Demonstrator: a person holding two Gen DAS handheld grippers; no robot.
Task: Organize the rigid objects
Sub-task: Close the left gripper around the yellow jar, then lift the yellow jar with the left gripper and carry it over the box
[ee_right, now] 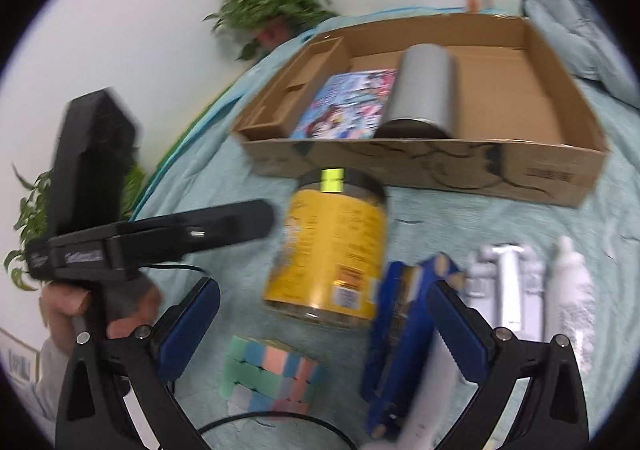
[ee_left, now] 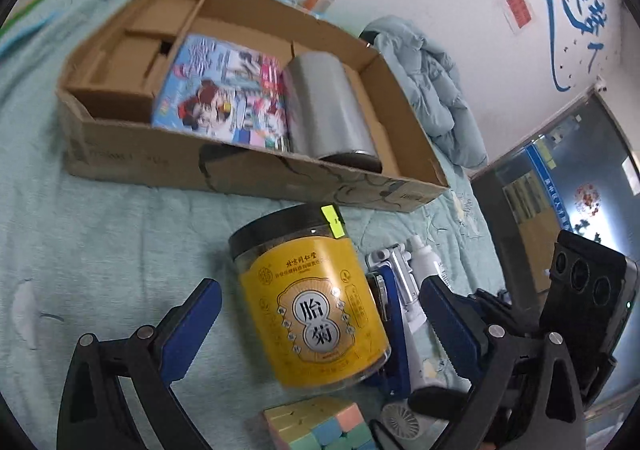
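Cube (ee_left: 320,426) cut off below; blue box (ee_right: 394,338) blurred

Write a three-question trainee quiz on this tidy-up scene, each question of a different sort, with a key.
1. True or false: the silver cylinder lies on its side inside the cardboard box.
2. Which item lies in the box beside the cylinder? A) colourful booklet B) puzzle cube C) white bottle
3. Fill in: the yellow-labelled jar has a ___ lid.

Key: 1 true; 2 A; 3 black. Both the left gripper and right gripper have open jaws and hold nothing.
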